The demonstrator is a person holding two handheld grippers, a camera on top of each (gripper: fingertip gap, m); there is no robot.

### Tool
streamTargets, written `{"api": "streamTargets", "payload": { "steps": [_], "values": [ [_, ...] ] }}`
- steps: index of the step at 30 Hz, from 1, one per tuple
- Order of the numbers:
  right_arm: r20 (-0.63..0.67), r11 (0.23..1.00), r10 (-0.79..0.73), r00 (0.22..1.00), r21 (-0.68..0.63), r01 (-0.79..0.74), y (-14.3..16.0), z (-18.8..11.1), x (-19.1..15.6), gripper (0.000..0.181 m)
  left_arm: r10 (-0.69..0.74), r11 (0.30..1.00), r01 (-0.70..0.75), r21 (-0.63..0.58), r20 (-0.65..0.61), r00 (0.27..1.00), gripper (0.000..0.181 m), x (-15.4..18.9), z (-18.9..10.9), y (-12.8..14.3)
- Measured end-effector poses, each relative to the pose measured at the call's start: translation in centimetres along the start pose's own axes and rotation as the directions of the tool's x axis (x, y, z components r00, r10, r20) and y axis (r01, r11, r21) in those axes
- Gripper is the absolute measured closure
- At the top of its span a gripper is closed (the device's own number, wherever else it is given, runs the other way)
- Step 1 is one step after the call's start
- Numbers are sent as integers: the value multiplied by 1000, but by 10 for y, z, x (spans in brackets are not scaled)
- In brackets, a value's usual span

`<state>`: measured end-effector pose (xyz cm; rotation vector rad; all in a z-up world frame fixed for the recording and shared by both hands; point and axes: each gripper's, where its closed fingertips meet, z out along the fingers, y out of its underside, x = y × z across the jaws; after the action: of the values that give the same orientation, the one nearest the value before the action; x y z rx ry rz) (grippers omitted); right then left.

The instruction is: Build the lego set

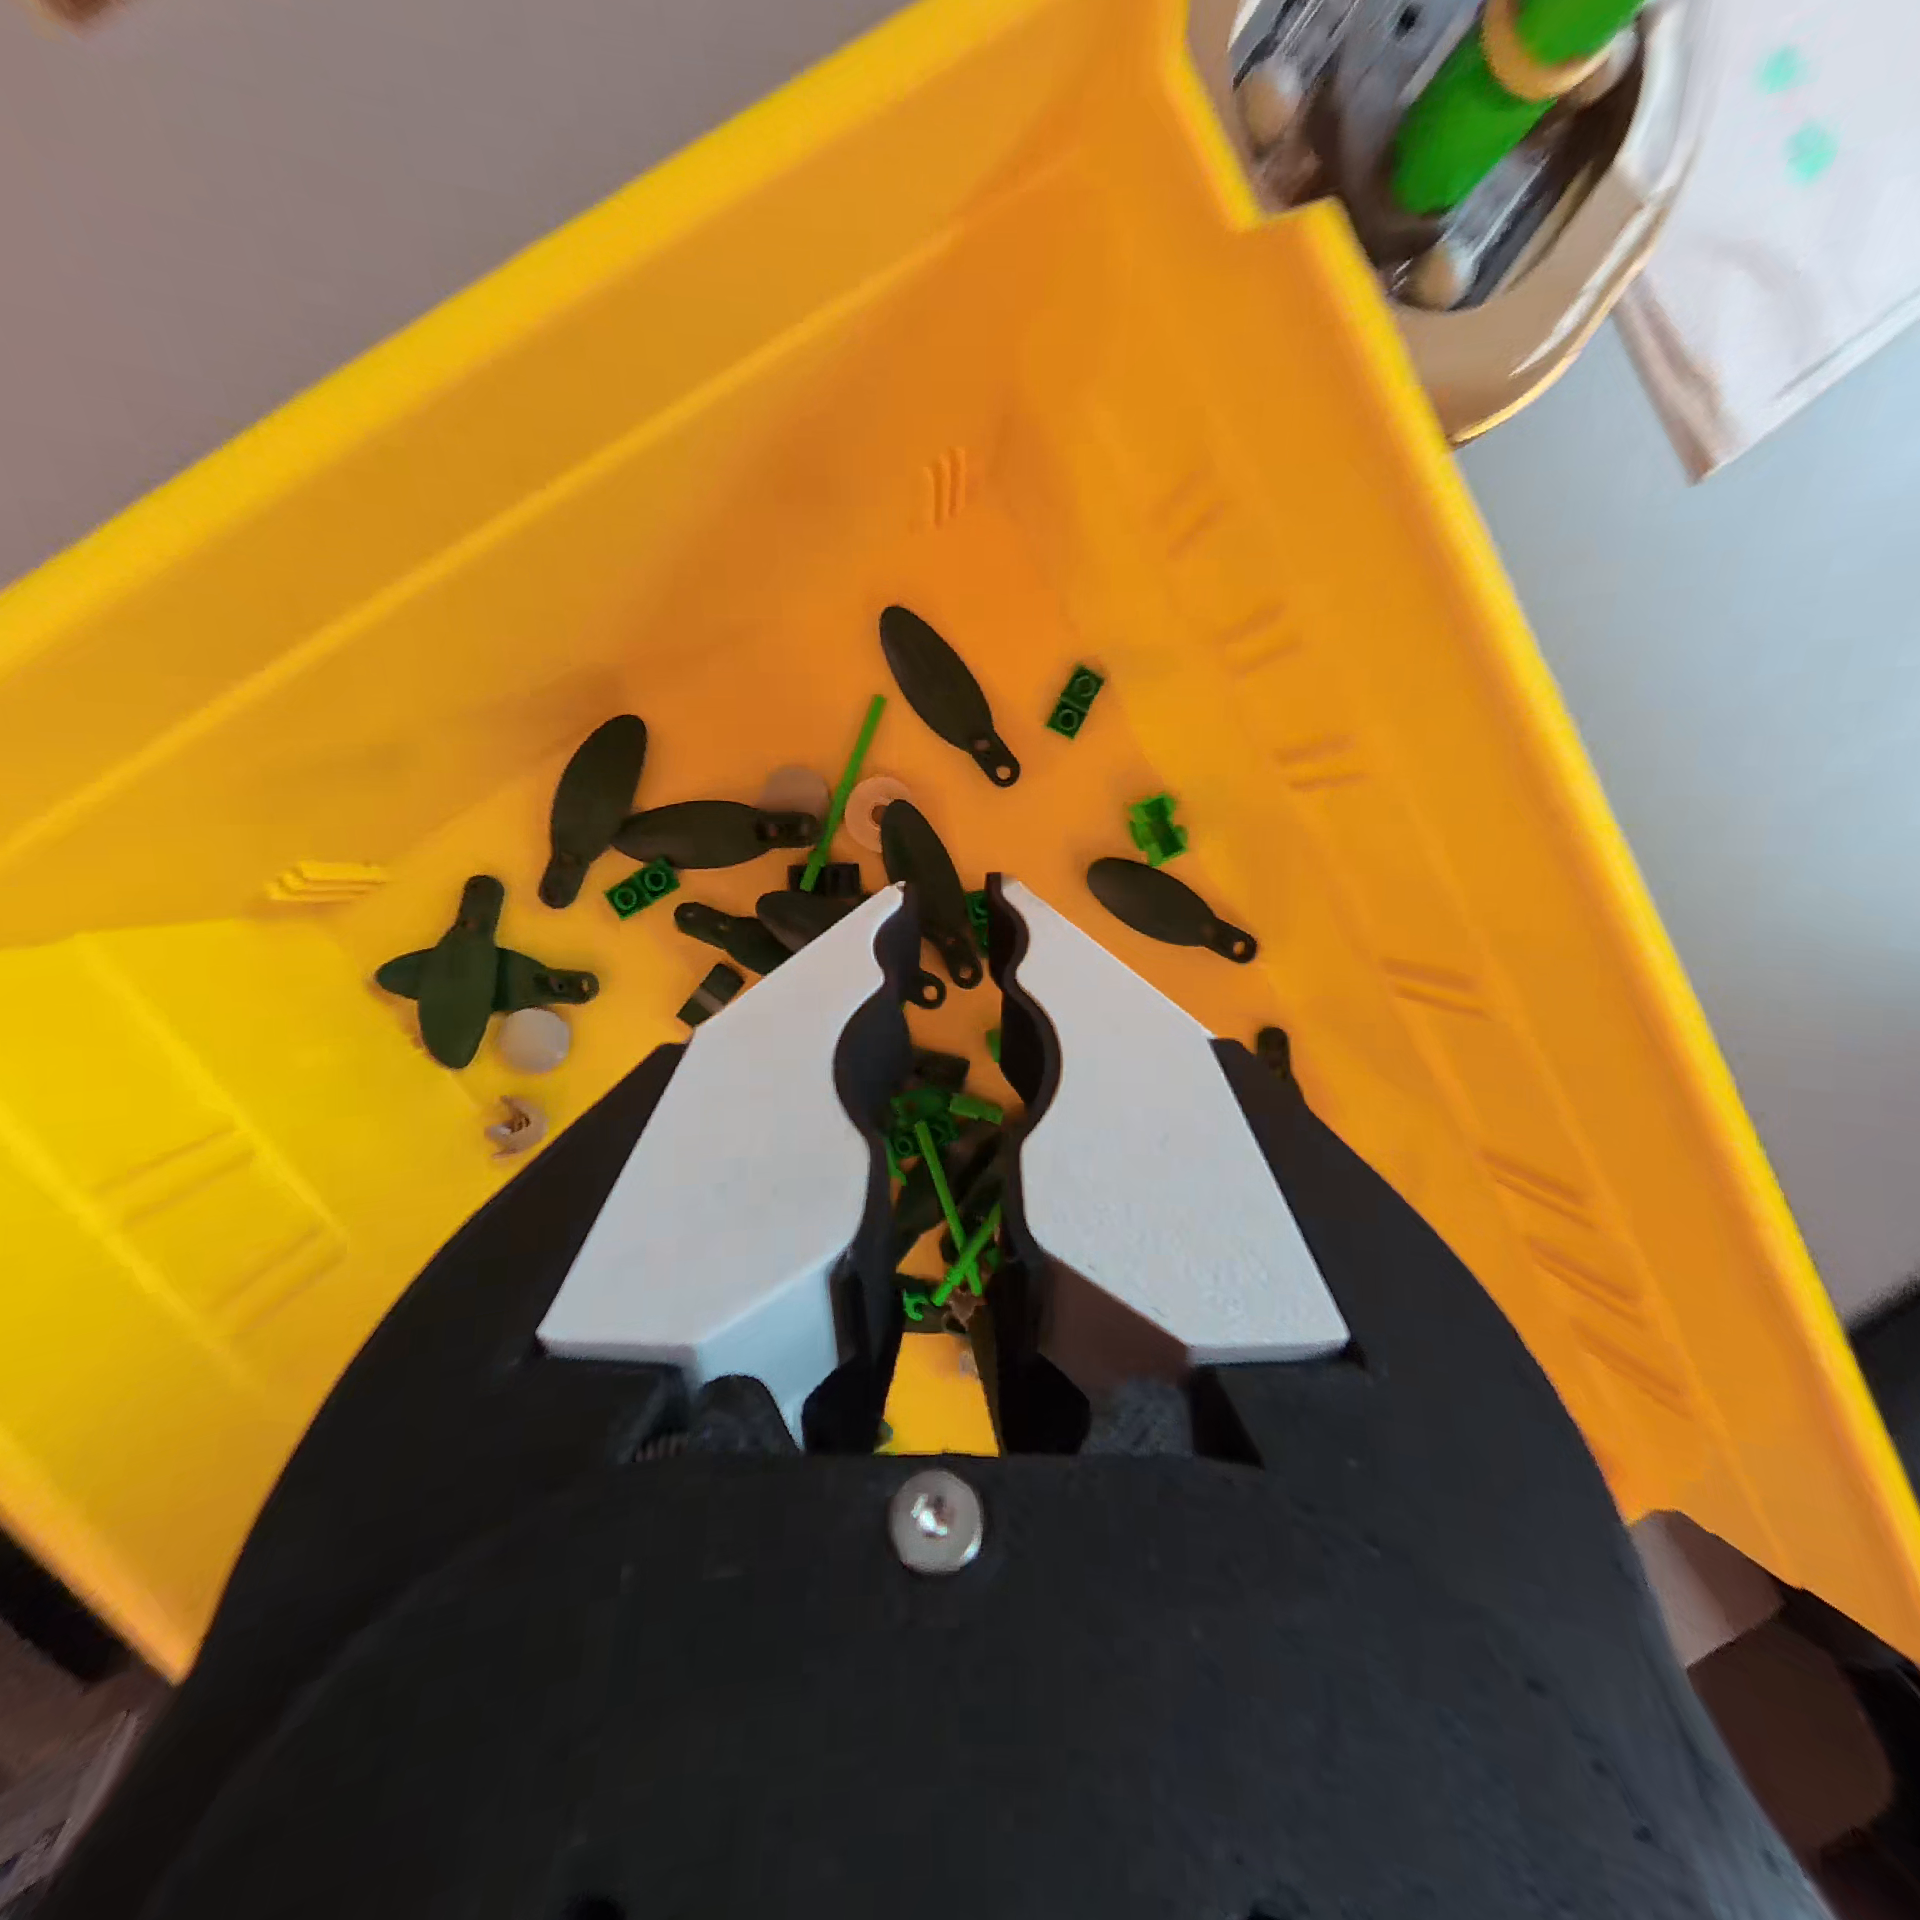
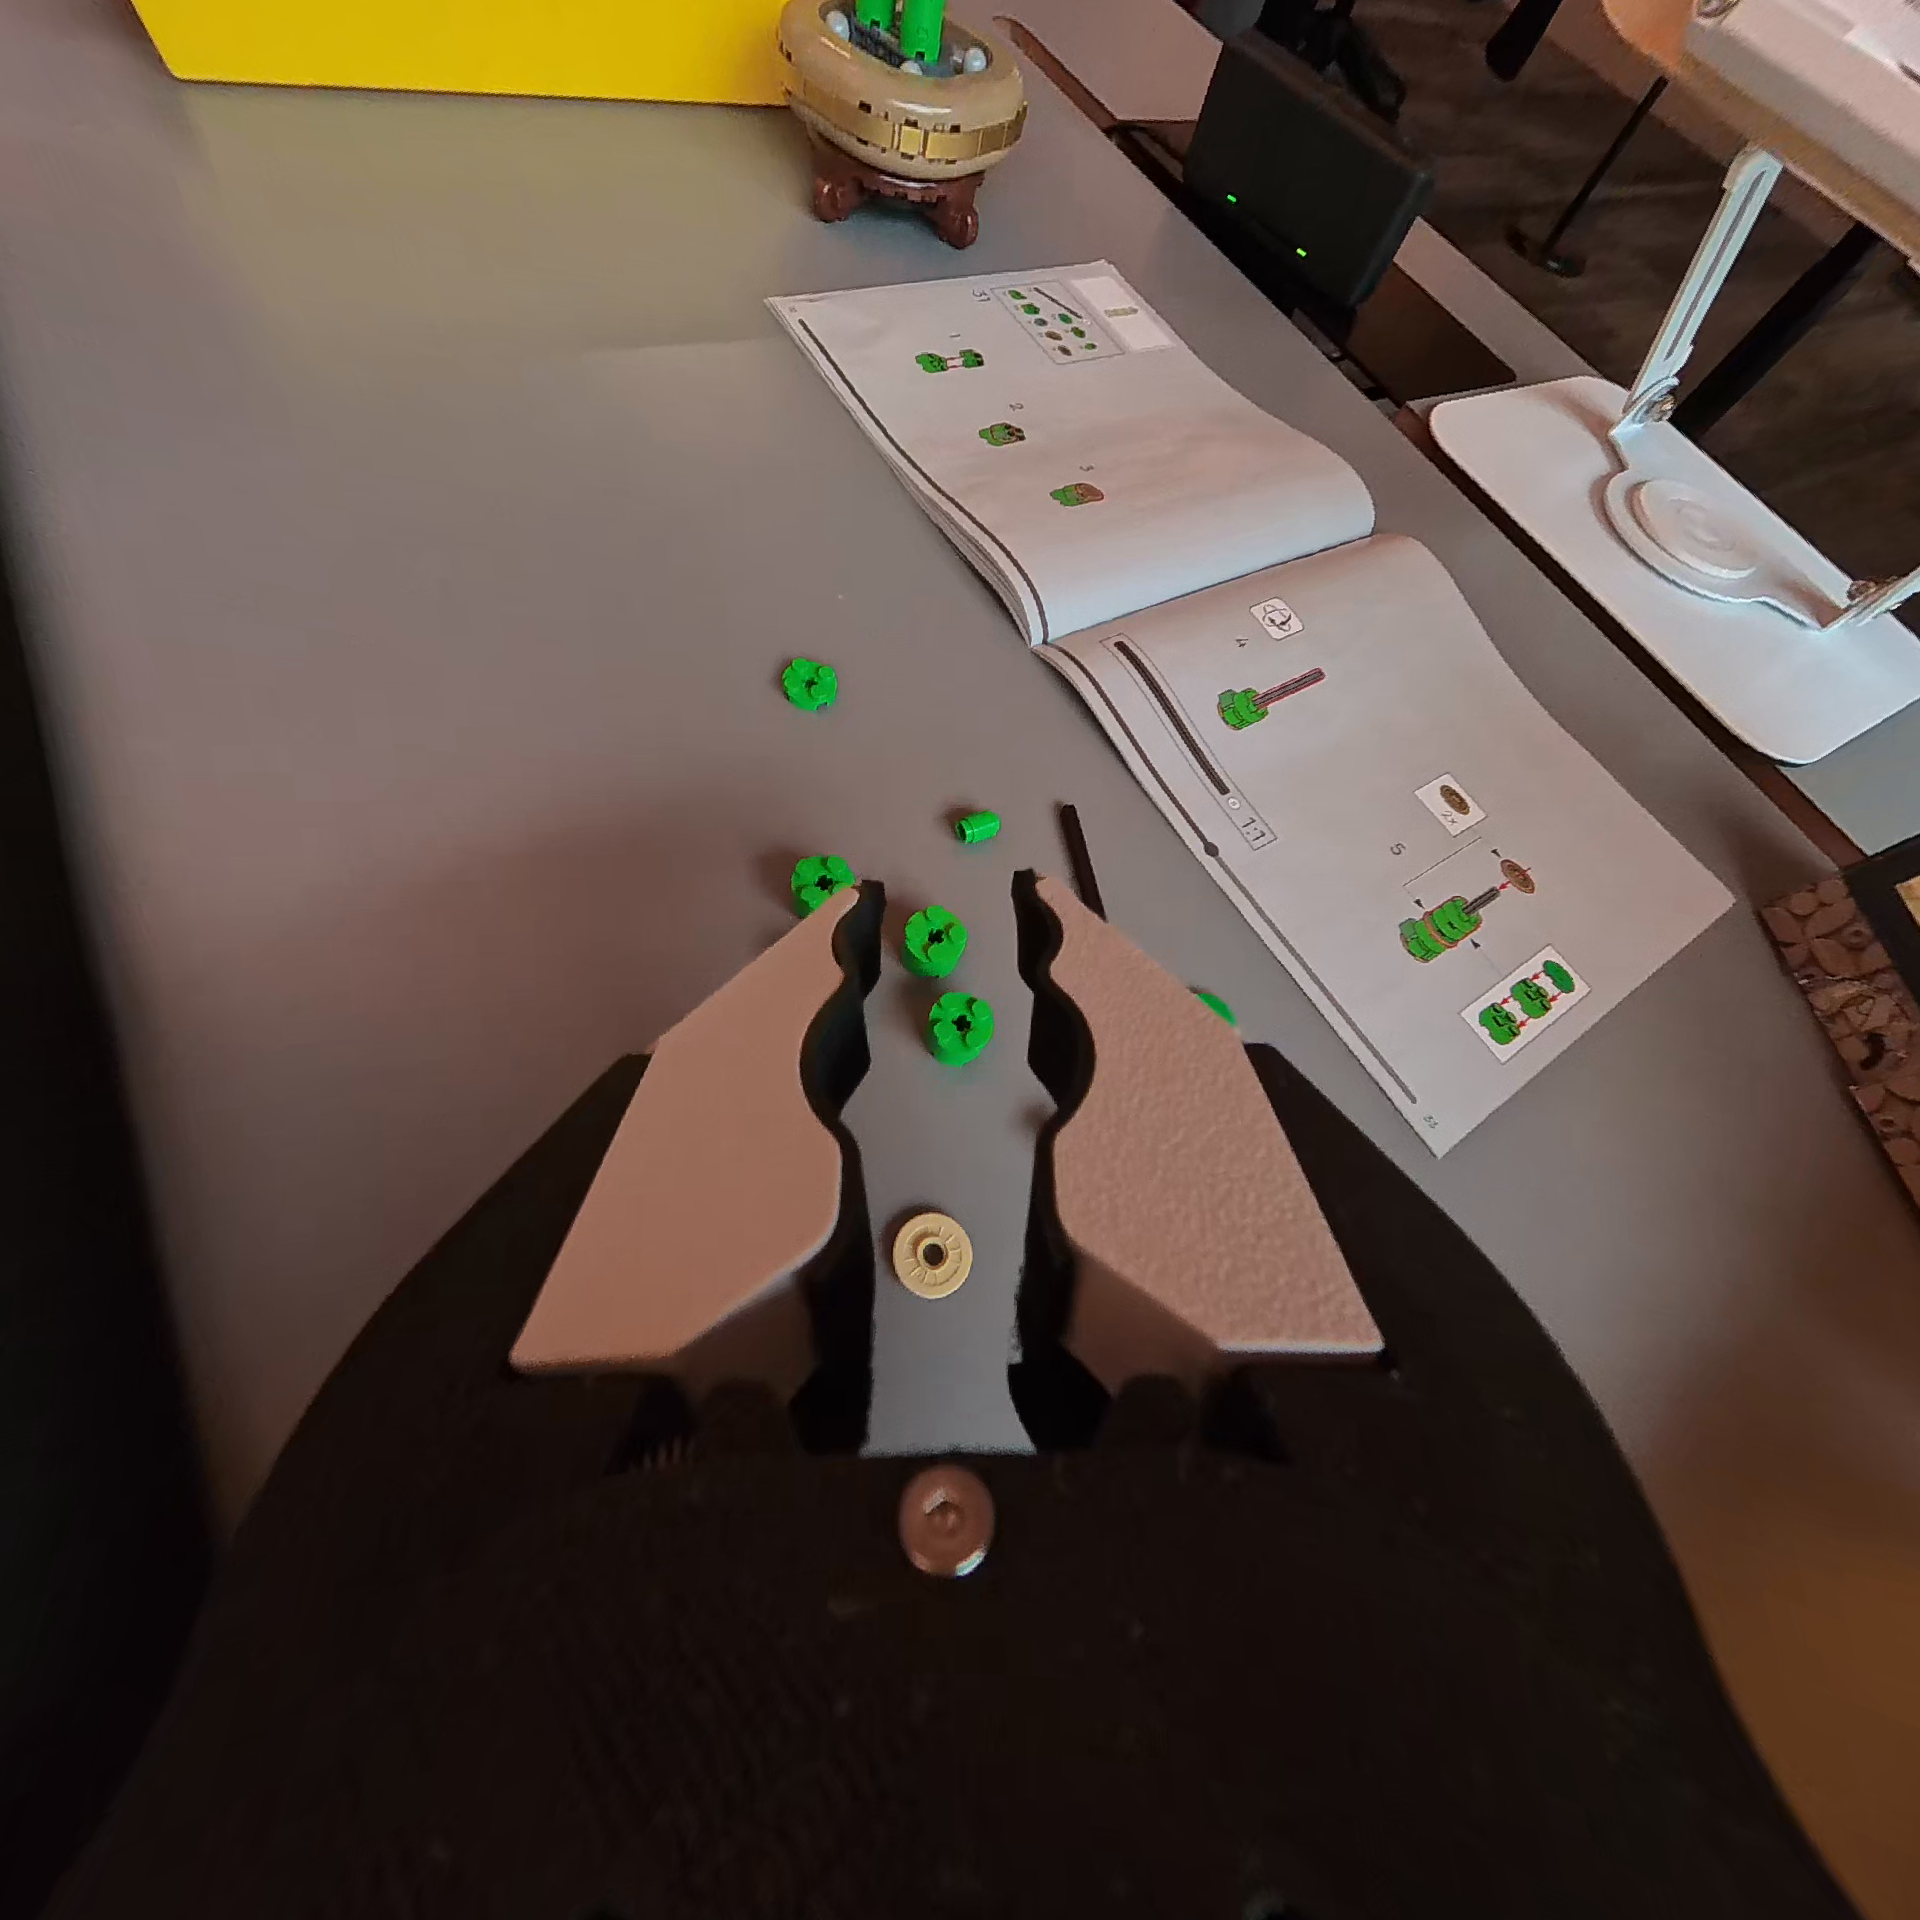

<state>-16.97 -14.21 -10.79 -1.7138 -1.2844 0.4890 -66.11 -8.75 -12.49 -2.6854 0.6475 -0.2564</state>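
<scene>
In the left wrist view my left gripper [image 1: 948,886] hangs inside a yellow bin [image 1: 644,499], jaws a little apart and empty. A dark green leaf piece [image 1: 928,873] lies between the tips, with a sliver of room on its right. Several more dark leaves [image 1: 948,691], small green plates [image 1: 1075,700] and thin green bars [image 1: 844,790] lie scattered in the bin. In the right wrist view my right gripper [image 2: 945,888] is open and empty above the grey table. Green round bricks [image 2: 934,939] and a tan round plate [image 2: 933,1255] lie between its fingers.
An open instruction booklet [image 2: 1195,582] lies right of the gripper, with a black axle [image 2: 1076,847] and a small green cylinder [image 2: 977,827] beside it. The built tan pot with green stems [image 2: 902,114] stands at the back by the yellow bin [image 2: 468,52]. A white stand [image 2: 1662,540] sits far right.
</scene>
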Motion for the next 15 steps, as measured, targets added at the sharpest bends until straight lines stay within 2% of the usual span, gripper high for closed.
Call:
{"api": "streamTargets", "payload": {
  "steps": [1,6,15],
  "values": [
    [1,1000,0,1000,-2,0,1,0,0,156,-3,1000,3,-23,-2,1000,172,-1,4,1],
    [12,1000,1,1000,-9,-1,3,1,-3,156,-48,988,48,-147,0,999,172,-6,20,10],
    [31,1000,-5,999,-28,6,8,2,-6,156,-81,980,80,-181,1,997,164,-11,31,7]
  ]
}}
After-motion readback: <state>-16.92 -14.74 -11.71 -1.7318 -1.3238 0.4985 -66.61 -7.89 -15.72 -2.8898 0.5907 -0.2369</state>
